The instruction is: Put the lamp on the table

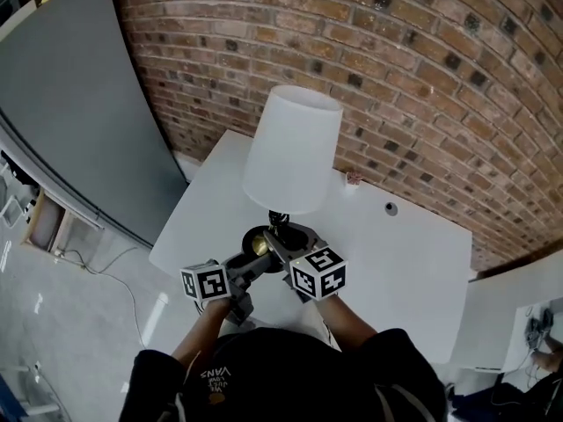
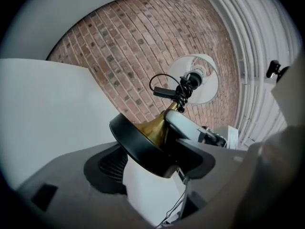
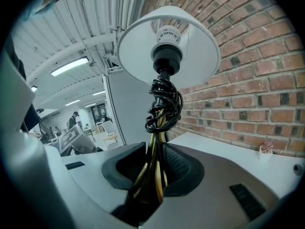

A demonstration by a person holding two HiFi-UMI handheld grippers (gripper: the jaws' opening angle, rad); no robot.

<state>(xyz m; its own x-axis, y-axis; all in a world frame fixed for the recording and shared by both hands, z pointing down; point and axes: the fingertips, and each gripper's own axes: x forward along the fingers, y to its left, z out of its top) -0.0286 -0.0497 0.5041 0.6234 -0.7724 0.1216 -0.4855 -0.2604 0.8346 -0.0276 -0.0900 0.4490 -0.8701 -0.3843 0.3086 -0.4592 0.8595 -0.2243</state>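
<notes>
The lamp has a white shade (image 1: pixel 292 148), a brass stem and a round black base (image 1: pixel 257 241). It stands upright over the near left part of the white table (image 1: pixel 405 262); whether the base touches the table I cannot tell. My left gripper (image 1: pixel 253 257) is shut on the rim of the black base (image 2: pixel 136 147). My right gripper (image 1: pixel 281 236) is shut on the brass stem (image 3: pixel 155 173), just under a coil of black cord (image 3: pixel 164 104). The shade (image 3: pixel 167 42) rises above it. The right gripper (image 2: pixel 190 128) also shows in the left gripper view.
A brick wall (image 1: pixel 422 69) runs behind the table. A grey partition panel (image 1: pixel 79 104) stands at the left, with floor below it. A small pink object (image 1: pixel 354 178) and a round cable hole (image 1: pixel 391 208) are on the table's far side.
</notes>
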